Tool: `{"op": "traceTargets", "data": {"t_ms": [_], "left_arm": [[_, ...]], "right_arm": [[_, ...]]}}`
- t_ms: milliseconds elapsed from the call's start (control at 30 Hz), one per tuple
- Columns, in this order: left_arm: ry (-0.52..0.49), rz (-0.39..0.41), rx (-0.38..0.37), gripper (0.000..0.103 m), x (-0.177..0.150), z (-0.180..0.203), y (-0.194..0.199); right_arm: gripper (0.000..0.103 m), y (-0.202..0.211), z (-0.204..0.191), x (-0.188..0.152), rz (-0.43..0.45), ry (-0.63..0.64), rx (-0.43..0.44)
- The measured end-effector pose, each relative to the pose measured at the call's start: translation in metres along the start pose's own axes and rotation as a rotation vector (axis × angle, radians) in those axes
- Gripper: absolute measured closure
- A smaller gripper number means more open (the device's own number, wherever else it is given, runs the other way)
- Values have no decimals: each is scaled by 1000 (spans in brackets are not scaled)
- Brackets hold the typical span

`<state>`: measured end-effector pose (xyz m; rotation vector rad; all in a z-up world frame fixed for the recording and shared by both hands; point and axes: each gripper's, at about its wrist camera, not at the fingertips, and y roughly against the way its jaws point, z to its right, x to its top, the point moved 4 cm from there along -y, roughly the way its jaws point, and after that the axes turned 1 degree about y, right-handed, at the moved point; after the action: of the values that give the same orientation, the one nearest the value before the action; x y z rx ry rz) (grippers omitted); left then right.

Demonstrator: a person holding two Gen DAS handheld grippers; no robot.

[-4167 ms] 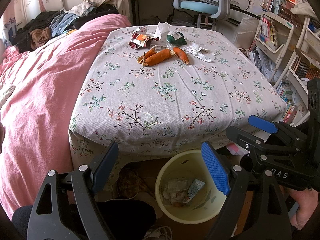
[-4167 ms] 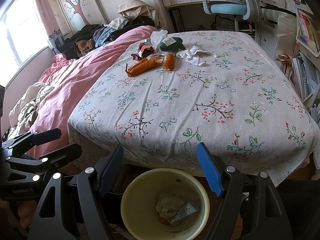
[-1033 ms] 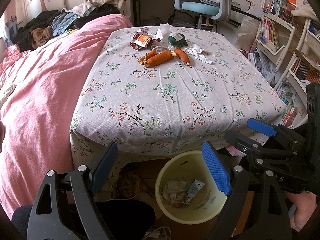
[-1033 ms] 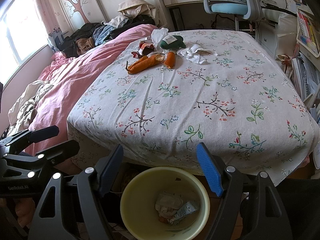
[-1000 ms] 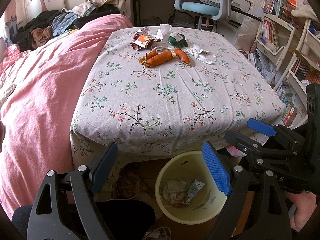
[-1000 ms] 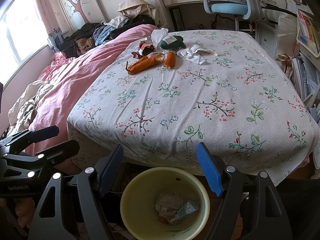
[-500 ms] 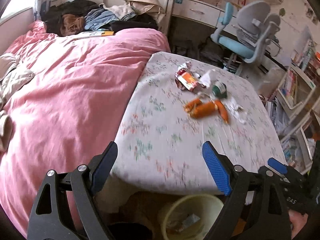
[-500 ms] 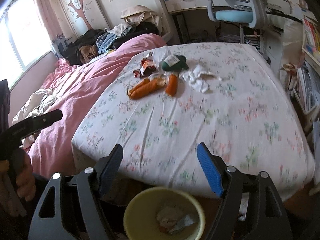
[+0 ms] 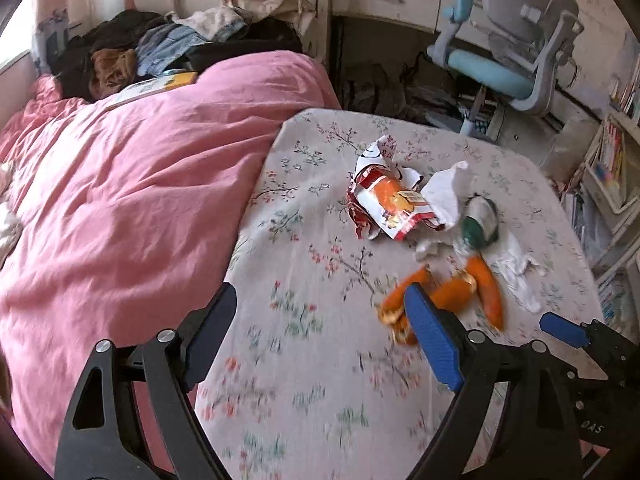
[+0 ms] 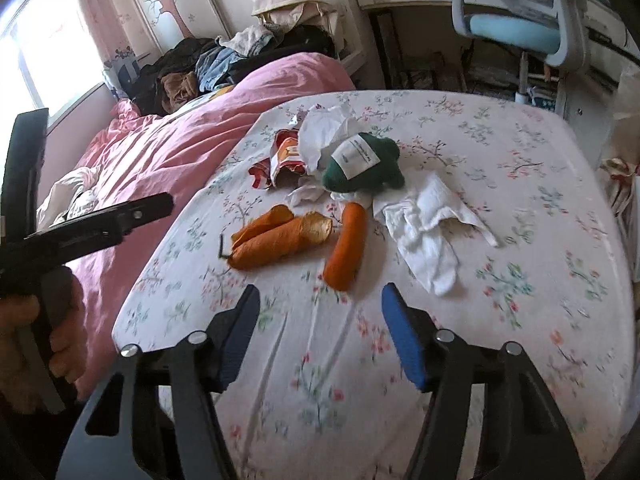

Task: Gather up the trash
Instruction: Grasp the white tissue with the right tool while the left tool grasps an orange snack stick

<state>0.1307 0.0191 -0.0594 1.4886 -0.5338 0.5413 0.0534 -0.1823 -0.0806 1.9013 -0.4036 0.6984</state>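
Note:
Trash lies in a cluster on the flowered table [image 10: 520,184]: a torn red and white snack wrapper [image 9: 394,206], crumpled white tissues [image 10: 430,220], a green bundle with a white label [image 10: 362,162] and orange sausage-like pieces [image 10: 280,238]. One orange piece [image 10: 346,246] lies just beyond my right gripper [image 10: 318,316], whose jaws are closing with nothing between them. My left gripper [image 9: 320,330] hovers open over the table's left part, empty, with the orange pieces [image 9: 452,296] behind its right finger.
A bed with a pink duvet [image 9: 132,184] borders the table on the left, with piled clothes [image 9: 168,48] at its head. A blue and grey desk chair [image 9: 508,60] stands beyond the table. Bookshelves [image 9: 612,160] line the right side.
Both grippers rose from above the yellow bin below the table edge and moved forward over the table toward the trash. The bin has left both views. The right jaws have narrowed.

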Motion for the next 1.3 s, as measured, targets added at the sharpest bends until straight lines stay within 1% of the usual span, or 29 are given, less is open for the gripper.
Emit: {"op": "traceTargets", "data": {"t_ms": [67, 133, 233, 300, 400, 500, 567, 667, 733, 767, 800, 833, 867, 900, 933, 967, 1000, 1033, 1100, 1200, 1300], "left_arm": [[-22, -7, 11, 20, 4, 3, -11], [-34, -21, 13, 22, 9, 5, -23], [-59, -57, -28, 25, 10, 12, -38], [-105, -68, -46, 27, 9, 22, -44], [-171, -83, -66, 29, 4, 37, -50], [-234, -120, -61, 33, -6, 50, -59], [-245, -120, -51, 35, -8, 52, -61], [-208, -150, -98, 47, -7, 50, -63], [-183, -185, -154, 65, -10, 49, -65], [-185, -194, -166, 66, -12, 50, -66], [-199, -193, -167, 69, -12, 52, -66], [-212, -195, -175, 75, -13, 54, -66], [-216, -197, -181, 77, -14, 55, -66], [-214, -199, -186, 80, -14, 56, -66], [-209, -201, -192, 85, -14, 56, -67], [-200, -206, -202, 88, -14, 55, -67], [-182, -210, -209, 88, -14, 53, -67], [-164, -207, -208, 88, -12, 50, -67], [-129, -197, -202, 88, -8, 44, -64], [-62, -201, -221, 88, -3, 31, -59], [-16, -192, -226, 88, 2, 18, -53]], "right_arm": [[43, -6, 2, 5, -7, -8, 5], [43, -5, 5, 12, 10, -18, 8], [43, 3, 14, 20, 45, -20, -24], [43, 1, 21, 26, 49, -22, -51], [43, -2, 39, 31, 40, -52, -85], [43, -11, 50, 35, 25, -70, -95], [43, -19, 51, 38, 9, -58, -104], [39, -29, 50, 42, -4, -17, -136], [38, -36, 49, 43, -16, 18, -168], [38, -39, 51, 43, -23, 27, -177], [38, -42, 53, 43, -31, 32, -184], [38, -44, 55, 42, -39, 33, -188], [38, -44, 57, 41, -35, 36, -187], [41, -44, 57, 41, -36, 44, -188], [55, -43, 58, 42, -35, 49, -191], [60, -43, 60, 42, -36, 52, -186], [76, -42, 61, 42, -37, 52, -177], [84, -41, 62, 42, -41, 48, -164], [87, -39, 61, 42, -40, 48, -155], [88, -35, 61, 40, -38, 29, -145], [88, -27, 67, 38, -28, -48, -112]]}}
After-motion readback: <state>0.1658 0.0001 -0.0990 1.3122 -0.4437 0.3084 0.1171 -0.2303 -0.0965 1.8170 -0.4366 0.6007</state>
